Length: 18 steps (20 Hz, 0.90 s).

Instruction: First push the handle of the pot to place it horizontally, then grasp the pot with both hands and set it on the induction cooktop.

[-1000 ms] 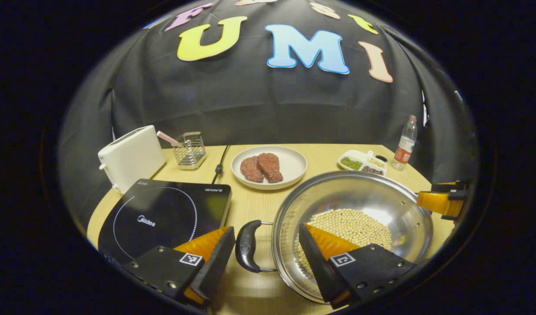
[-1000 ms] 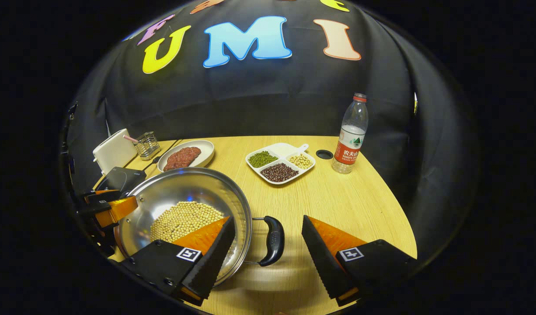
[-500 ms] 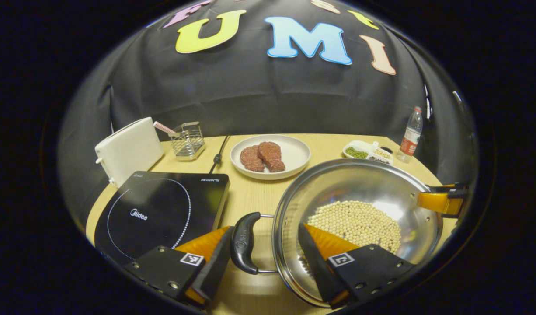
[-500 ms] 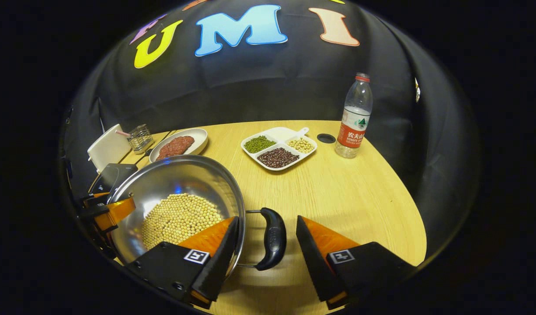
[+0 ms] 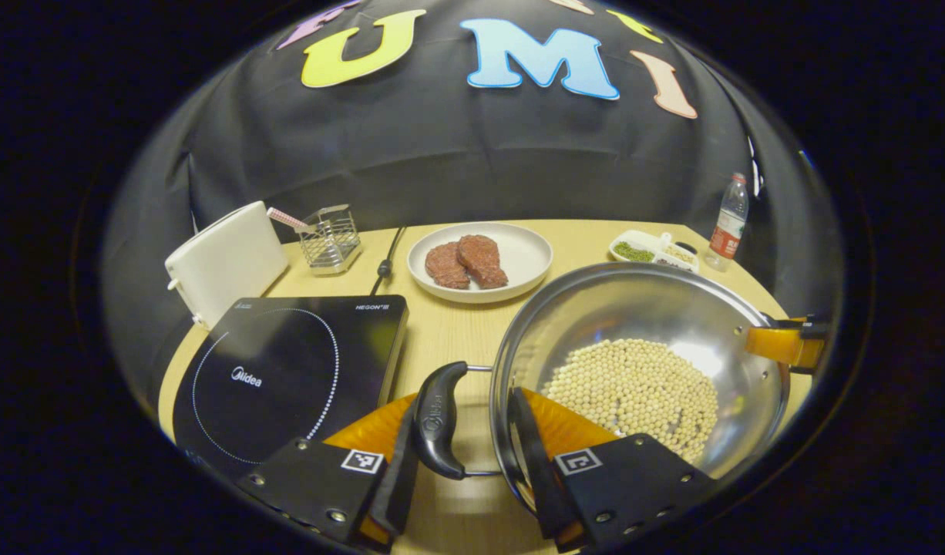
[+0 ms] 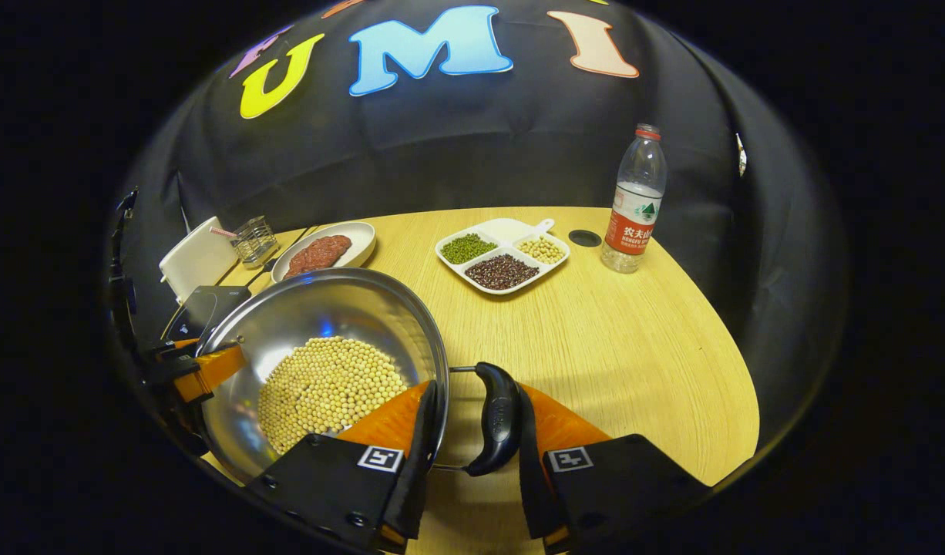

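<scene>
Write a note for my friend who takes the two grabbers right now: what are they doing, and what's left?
Left gripper: closing around the pot's left handle.
Right gripper: closing around the right handle.
Full clamp unconfirmed on either.
Pot, holding pale beans, sits on the table, right of the induction cooktop.
Done: handles horizontal.
Left: lift pot, set it on cooktop.

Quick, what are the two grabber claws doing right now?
Left gripper: closing around the pot's left handle, with a gap at one finger.
Right gripper: closing around the right handle, also not fully clamped.
</scene>
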{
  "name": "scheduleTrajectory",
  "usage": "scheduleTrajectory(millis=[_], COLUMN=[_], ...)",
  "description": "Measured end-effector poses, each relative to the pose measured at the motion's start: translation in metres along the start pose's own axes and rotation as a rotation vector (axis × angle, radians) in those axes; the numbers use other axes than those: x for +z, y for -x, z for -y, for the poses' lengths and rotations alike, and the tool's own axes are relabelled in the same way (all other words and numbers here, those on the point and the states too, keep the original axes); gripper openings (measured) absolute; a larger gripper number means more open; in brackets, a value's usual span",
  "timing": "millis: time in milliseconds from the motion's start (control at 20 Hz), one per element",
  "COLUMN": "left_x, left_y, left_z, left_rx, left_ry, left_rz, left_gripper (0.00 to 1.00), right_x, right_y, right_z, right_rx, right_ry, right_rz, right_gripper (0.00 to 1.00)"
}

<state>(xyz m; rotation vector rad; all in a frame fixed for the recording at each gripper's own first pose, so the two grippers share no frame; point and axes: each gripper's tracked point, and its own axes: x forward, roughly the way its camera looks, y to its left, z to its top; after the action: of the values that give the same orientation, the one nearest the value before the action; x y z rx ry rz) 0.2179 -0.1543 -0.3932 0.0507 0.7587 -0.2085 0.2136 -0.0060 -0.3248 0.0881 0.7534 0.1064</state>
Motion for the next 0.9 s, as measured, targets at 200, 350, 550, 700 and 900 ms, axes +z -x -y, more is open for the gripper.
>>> scheduleTrajectory(millis=[200,350,550,700,900], left_x=[0.005,0.015,0.031,0.043,0.049], left_y=[0.002,0.015,0.029,0.039,0.050], left_z=[-0.001,-0.007,-0.023,-0.037,-0.065], left_rx=[0.015,0.016,0.012,-0.008,-0.030], left_ry=[0.003,0.010,0.026,0.012,0.000], left_rz=[0.008,0.018,0.034,0.051,0.058], left_gripper=[0.57,0.57,0.54,0.60,0.57], right_x=[0.002,0.010,0.022,0.025,0.025], right_y=[0.003,0.012,0.028,0.042,0.057], right_z=[-0.003,-0.009,-0.024,-0.040,-0.066], right_rx=[-0.005,0.001,-0.002,-0.021,-0.039], right_ry=[0.001,0.000,-0.010,-0.034,-0.056], right_rz=[0.009,0.023,0.048,0.065,0.078], right_gripper=[0.46,0.42,0.42,0.41,0.41])
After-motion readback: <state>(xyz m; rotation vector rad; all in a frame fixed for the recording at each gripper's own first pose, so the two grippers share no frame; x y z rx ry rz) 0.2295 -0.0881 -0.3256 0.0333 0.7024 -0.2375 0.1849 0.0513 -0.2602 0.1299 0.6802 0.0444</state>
